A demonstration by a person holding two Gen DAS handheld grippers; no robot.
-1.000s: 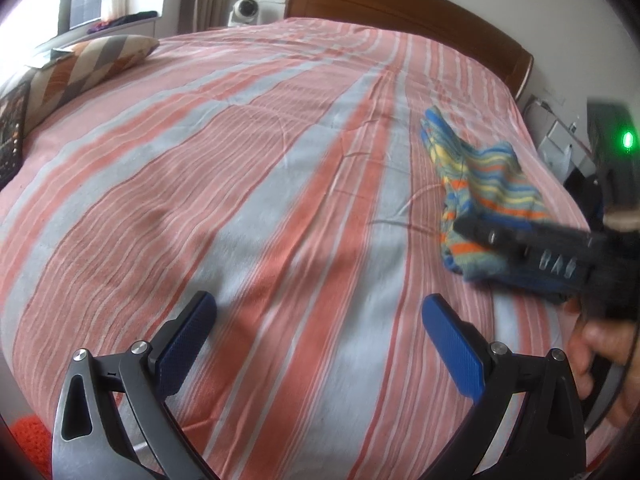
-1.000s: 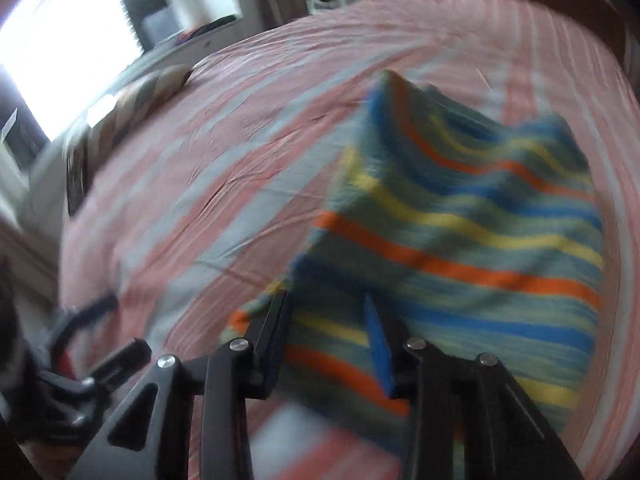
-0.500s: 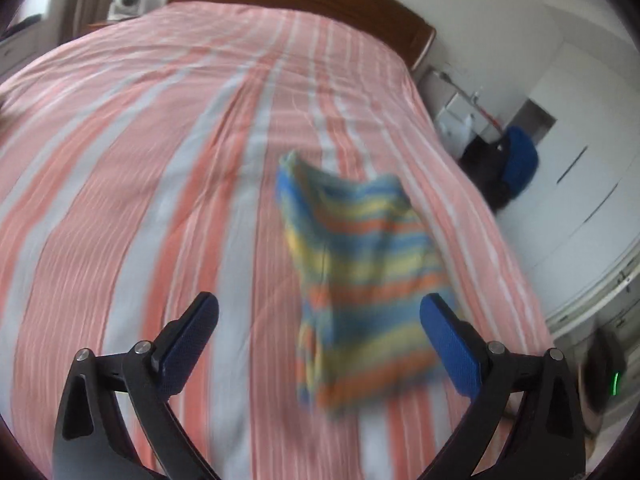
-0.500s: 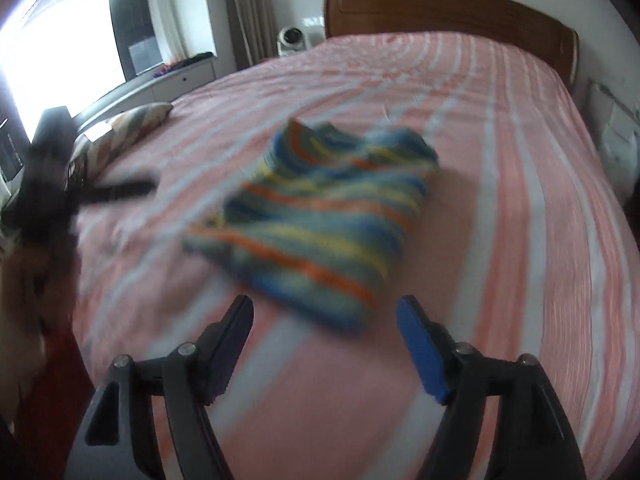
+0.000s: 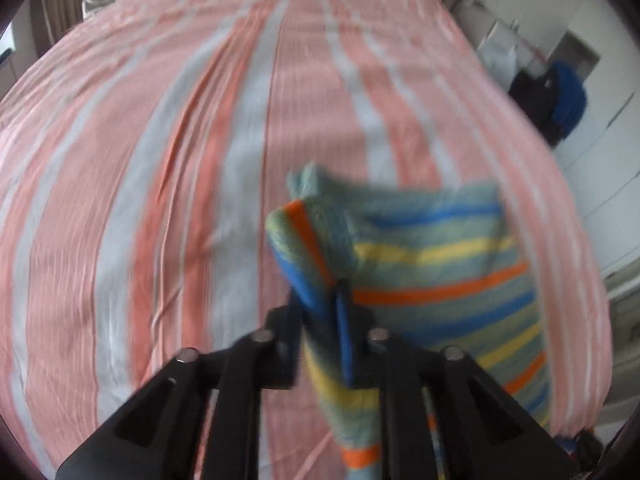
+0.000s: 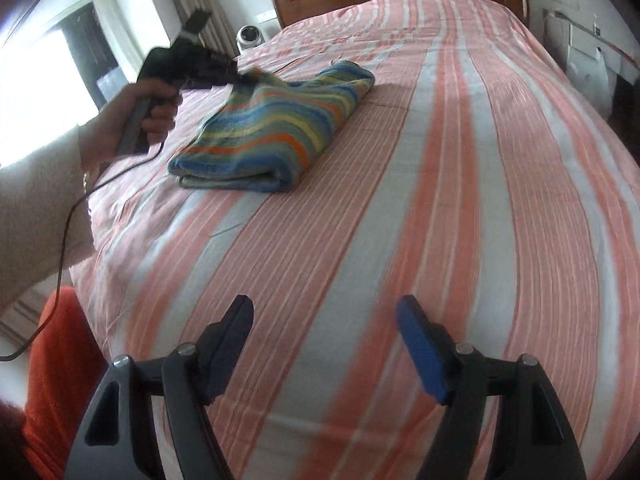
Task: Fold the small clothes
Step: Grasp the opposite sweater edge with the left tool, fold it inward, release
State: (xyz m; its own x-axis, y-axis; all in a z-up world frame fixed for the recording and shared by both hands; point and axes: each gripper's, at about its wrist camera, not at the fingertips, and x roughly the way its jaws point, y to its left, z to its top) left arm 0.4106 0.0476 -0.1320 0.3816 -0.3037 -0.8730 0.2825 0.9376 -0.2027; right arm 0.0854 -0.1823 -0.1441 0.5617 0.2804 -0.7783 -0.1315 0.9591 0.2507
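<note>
Two views tell it. From the left wrist, the left hand-held gripper (image 5: 320, 312) is closing on a bunched corner of the striped garment (image 5: 432, 272), cloth between its jaws; blur hides how firmly. From the right wrist, the right hand-held gripper (image 6: 324, 340) stands open and empty, the folded garment well ahead on the bed (image 6: 440, 200). The step looks like regripping; next probably calls for lifting that corner across.
</note>
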